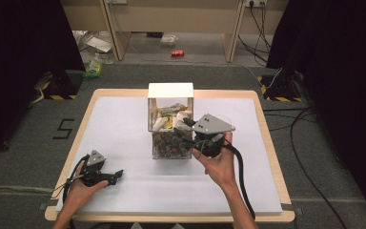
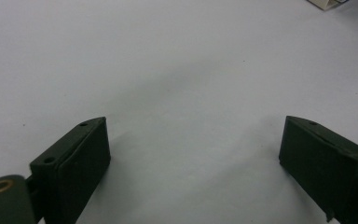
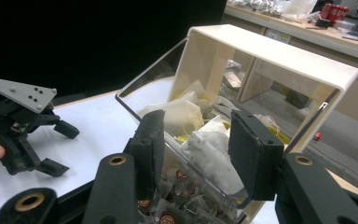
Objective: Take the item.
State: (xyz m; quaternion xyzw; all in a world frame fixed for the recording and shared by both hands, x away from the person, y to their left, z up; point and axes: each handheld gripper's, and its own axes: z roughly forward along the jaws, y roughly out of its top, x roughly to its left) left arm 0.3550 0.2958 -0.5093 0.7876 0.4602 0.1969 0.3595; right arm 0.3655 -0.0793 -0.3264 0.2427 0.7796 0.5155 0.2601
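Note:
A two-tier clear box (image 1: 170, 89) with a white top stands at the middle of the table. Its upper bin holds white and yellow sachets (image 1: 170, 117); the lower bin (image 1: 171, 145) holds dark wrapped pieces. My right gripper (image 1: 187, 127) reaches into the upper bin from the right. In the right gripper view its jaws (image 3: 196, 140) stand apart on either side of a white sachet (image 3: 209, 154), with no clear press on it. My left gripper (image 1: 118, 174) rests on the white mat at the front left, open (image 2: 193, 144), with nothing between its jaws. It also shows far off (image 3: 63, 149).
A white mat (image 1: 124, 119) covers the wooden table (image 1: 271, 143). On the floor beyond lie a red can (image 1: 177, 53), a green bottle (image 1: 94, 68) and cables (image 1: 310, 124). Black curtains hang at both sides.

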